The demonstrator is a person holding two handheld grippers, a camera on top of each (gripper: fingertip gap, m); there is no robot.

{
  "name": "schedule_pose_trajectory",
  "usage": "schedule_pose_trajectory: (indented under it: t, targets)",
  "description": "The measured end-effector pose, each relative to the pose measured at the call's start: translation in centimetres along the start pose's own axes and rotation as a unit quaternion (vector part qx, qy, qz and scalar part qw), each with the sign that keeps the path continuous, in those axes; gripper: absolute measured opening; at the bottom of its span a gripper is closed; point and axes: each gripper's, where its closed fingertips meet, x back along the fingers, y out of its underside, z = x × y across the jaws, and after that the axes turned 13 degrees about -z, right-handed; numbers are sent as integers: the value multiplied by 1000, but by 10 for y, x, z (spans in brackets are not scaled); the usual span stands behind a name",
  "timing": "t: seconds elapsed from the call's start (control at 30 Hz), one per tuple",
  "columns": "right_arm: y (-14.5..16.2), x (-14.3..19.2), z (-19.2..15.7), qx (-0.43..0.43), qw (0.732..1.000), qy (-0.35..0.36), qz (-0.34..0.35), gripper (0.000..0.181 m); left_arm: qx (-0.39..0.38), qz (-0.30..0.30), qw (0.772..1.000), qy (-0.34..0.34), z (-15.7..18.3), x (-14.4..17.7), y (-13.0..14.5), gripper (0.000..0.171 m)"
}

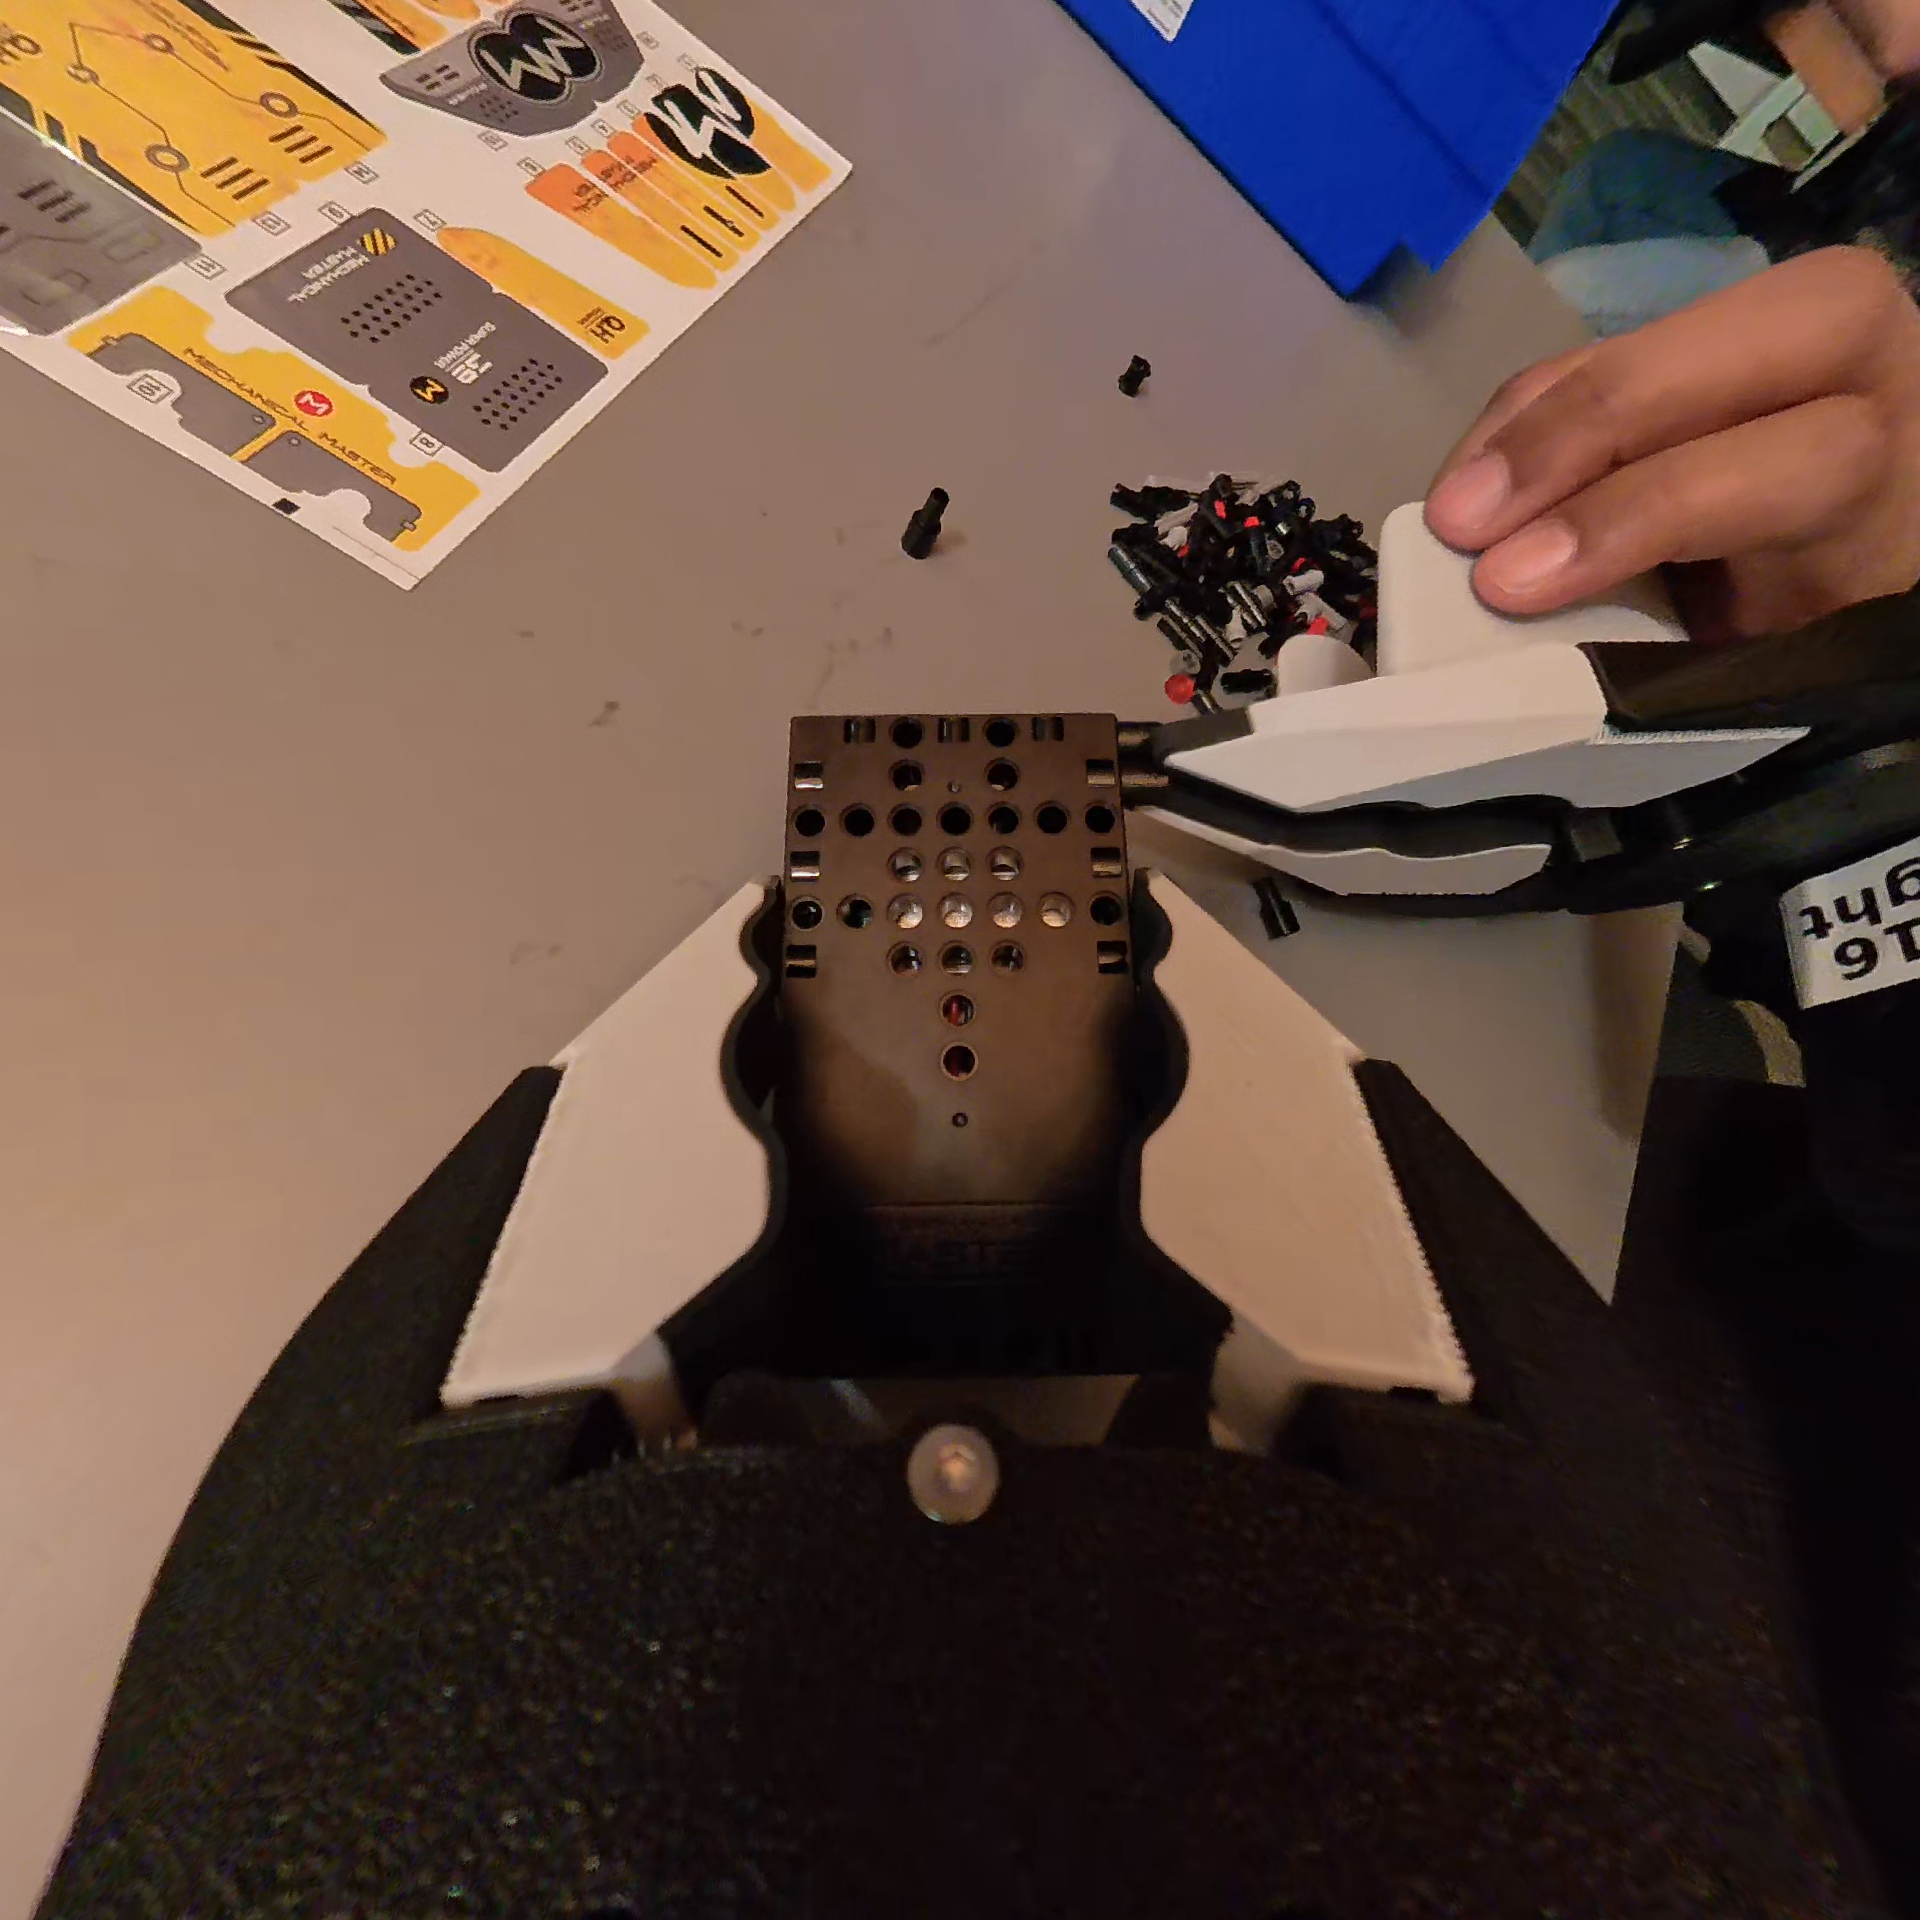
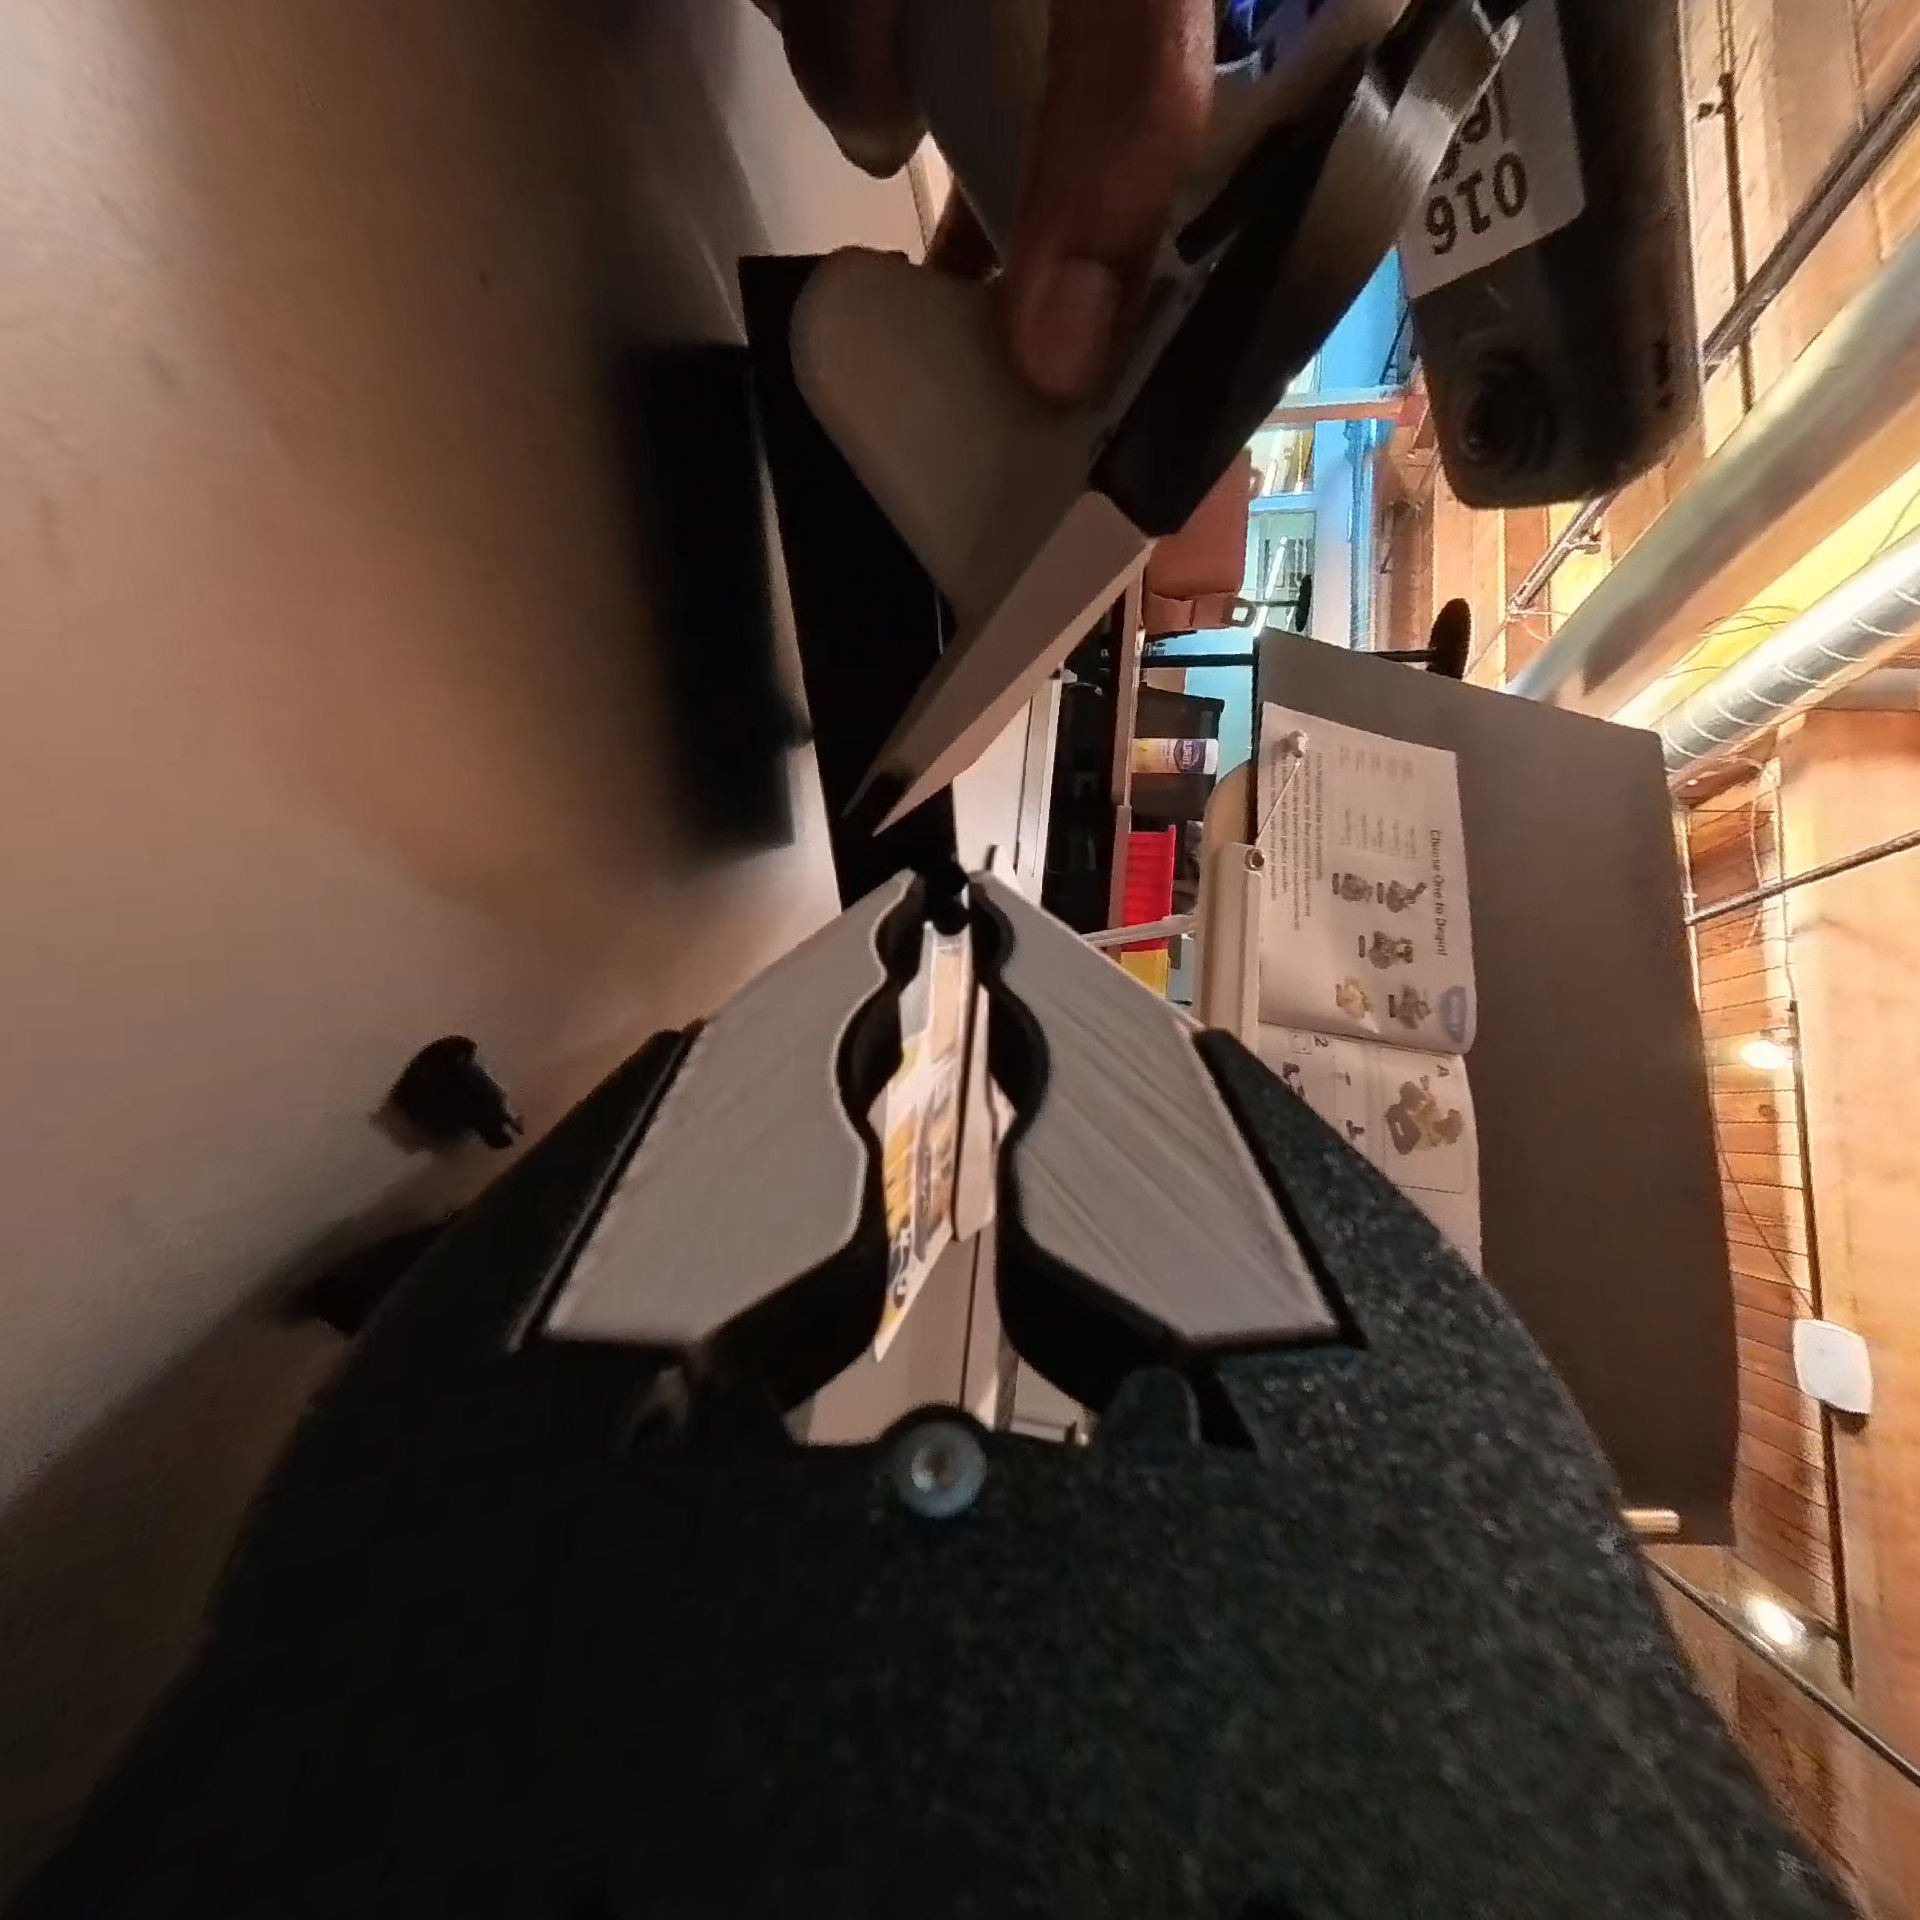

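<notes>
My left gripper point(image 1: 956, 904) is shut on a black perforated block point(image 1: 954, 997), with one finger on each side of it, holding it over the grey table point(image 1: 520, 831). My right gripper point(image 1: 1143, 769), held by a hand point(image 1: 1683, 457), comes in from the right. It is shut on a small black pin point(image 1: 1135, 746) at the block's upper right edge. In the right wrist view the right gripper point(image 2: 948, 883) pinches the pin point(image 2: 948, 906) at its tips, close to the block point(image 2: 831, 623) and a white finger point(image 2: 997, 665) of the left gripper.
A pile of black and red pins point(image 1: 1236, 582) lies beyond the block. Loose pins point(image 1: 923, 523) point(image 1: 1132, 374) point(image 1: 1276, 906) lie around it. A sticker sheet point(image 1: 364, 260) is far left and a blue bin point(image 1: 1351, 125) far right. An instruction booklet point(image 2: 1371, 935) hangs on a stand. The tips of both grippers are at nearly the same place.
</notes>
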Motion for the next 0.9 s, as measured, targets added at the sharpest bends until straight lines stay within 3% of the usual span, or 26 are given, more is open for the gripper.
schedule_pose_trajectory:
  t: [0.33,0.63,0.9]
  targets:
    - [-4,-1,-3,-7,1000,-9,4,8,-12,-7,1000,-8,0,-1,2,65]
    - [-2,-4,-9,-74,993,-85,-22,7,-18,-8,999,-43,-5,-3,1,64]
    - [4,-4,-11,-82,991,-98,-45,7,-6,-3,997,-80,-5,-6,0,65]
